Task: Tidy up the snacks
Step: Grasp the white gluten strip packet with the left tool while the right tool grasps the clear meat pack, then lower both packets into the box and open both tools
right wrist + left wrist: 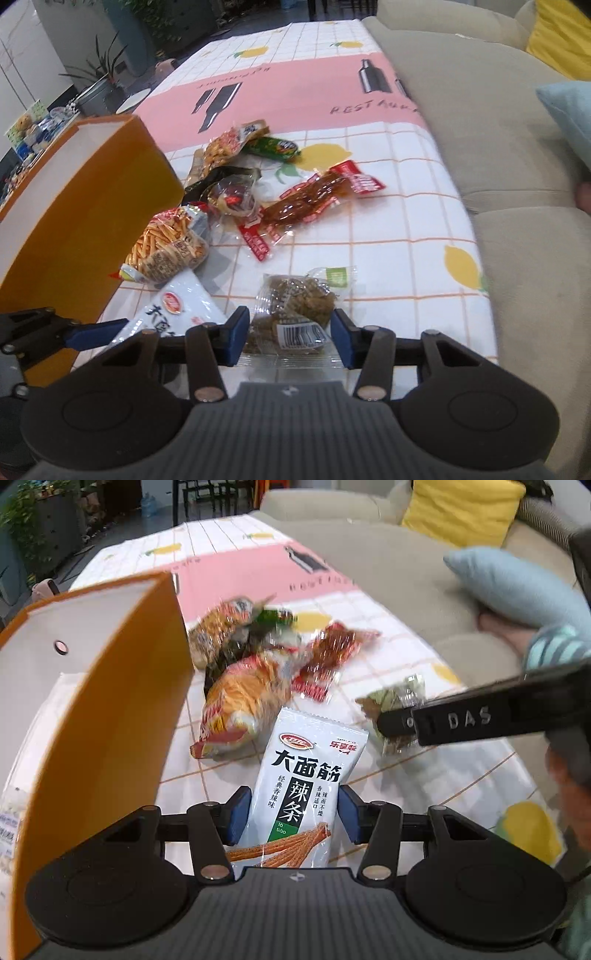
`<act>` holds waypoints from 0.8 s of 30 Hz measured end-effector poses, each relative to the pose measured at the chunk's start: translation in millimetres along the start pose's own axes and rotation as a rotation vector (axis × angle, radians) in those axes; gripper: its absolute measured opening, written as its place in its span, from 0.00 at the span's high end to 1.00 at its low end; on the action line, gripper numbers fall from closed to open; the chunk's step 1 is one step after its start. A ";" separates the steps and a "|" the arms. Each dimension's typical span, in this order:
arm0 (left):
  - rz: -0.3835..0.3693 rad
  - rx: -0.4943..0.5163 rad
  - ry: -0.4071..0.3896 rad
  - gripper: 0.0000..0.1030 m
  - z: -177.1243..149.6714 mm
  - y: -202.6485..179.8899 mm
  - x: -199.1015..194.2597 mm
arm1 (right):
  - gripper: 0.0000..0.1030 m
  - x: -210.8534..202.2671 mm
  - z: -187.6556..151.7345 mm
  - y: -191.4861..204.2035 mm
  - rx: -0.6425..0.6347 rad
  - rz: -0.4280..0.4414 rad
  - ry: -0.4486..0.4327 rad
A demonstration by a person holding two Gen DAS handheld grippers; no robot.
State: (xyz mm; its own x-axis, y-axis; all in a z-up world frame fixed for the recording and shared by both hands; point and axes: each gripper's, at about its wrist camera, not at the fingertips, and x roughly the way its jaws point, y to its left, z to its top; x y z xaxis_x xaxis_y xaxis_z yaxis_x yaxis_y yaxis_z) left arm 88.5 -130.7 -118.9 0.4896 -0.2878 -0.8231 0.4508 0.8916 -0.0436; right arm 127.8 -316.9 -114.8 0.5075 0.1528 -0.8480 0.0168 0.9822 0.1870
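Observation:
A white spicy-strip packet [303, 775] stands upright between the blue pads of my left gripper [294, 814], which is shut on its sides. In the right wrist view the same packet [177, 306] shows at lower left. My right gripper [290, 338] is shut on a clear packet of brown snack [295, 306]; in the left wrist view that packet [395, 701] hangs at the black finger marked DAS. An orange box [110, 701] with a white inside stands open at the left, also seen as the orange box [74, 206]. A pile of loose snack packets [229, 199] lies beside it.
The table wears a checked lemon tablecloth [388, 240] with a pink band. A beige sofa [498, 147] runs along its right edge, with a light blue cushion [517, 587] and a yellow cushion [461, 509]. A striped sleeve [554, 646] shows at right.

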 end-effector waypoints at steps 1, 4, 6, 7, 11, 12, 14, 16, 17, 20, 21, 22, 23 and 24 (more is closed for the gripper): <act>-0.003 -0.006 -0.011 0.44 1.3 -0.5 -6.3 | 0.55 -4.7 -0.8 -0.3 0.001 -0.003 -0.007; -0.015 -0.026 -0.052 0.44 4.4 -0.4 -29.0 | 0.55 -19.6 -3.6 1.2 0.001 -0.005 -0.030; -0.021 -0.041 -0.079 0.44 6.2 0.6 -45.9 | 0.55 -30.1 -5.7 3.9 -0.004 0.003 -0.047; -0.022 -0.047 -0.091 0.44 6.9 2.0 -53.3 | 0.55 -35.8 -6.6 6.8 -0.011 0.012 -0.058; -0.013 -0.086 -0.140 0.44 13.2 16.4 -91.3 | 0.55 -60.1 -7.0 25.8 -0.055 0.088 -0.107; -0.005 -0.094 -0.150 0.44 15.4 21.6 -100.5 | 0.55 -67.0 -6.5 33.7 -0.081 0.106 -0.124; 0.016 -0.106 -0.164 0.44 20.1 34.3 -117.8 | 0.55 -78.6 -2.6 49.4 -0.130 0.137 -0.151; 0.043 -0.119 -0.175 0.44 26.1 49.3 -133.5 | 0.55 -89.4 3.8 65.3 -0.172 0.183 -0.174; 0.056 -0.125 -0.180 0.44 29.2 57.4 -140.2 | 0.55 -94.4 8.1 74.3 -0.196 0.206 -0.185; 0.083 -0.148 -0.183 0.44 39.2 84.4 -159.0 | 0.55 -105.4 20.5 102.3 -0.283 0.246 -0.209; 0.089 -0.153 -0.176 0.44 41.4 92.6 -162.9 | 0.55 -107.9 25.2 113.3 -0.320 0.259 -0.212; 0.094 -0.157 -0.161 0.44 45.0 100.7 -165.5 | 0.55 -109.6 29.3 123.6 -0.354 0.272 -0.213; 0.098 -0.158 -0.142 0.44 48.4 108.4 -166.6 | 0.55 -110.3 33.8 135.7 -0.396 0.286 -0.212; 0.102 -0.158 -0.122 0.44 51.3 115.7 -166.1 | 0.55 -109.8 38.1 146.5 -0.434 0.295 -0.210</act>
State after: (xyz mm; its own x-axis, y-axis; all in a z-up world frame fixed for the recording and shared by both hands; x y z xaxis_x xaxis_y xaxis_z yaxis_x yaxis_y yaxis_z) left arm 97.6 2.3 41.8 0.6174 -0.2253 -0.7537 0.2768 0.9591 -0.0600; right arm 107.3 -193.9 24.5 0.5985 0.4460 -0.6655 -0.4850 0.8629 0.1422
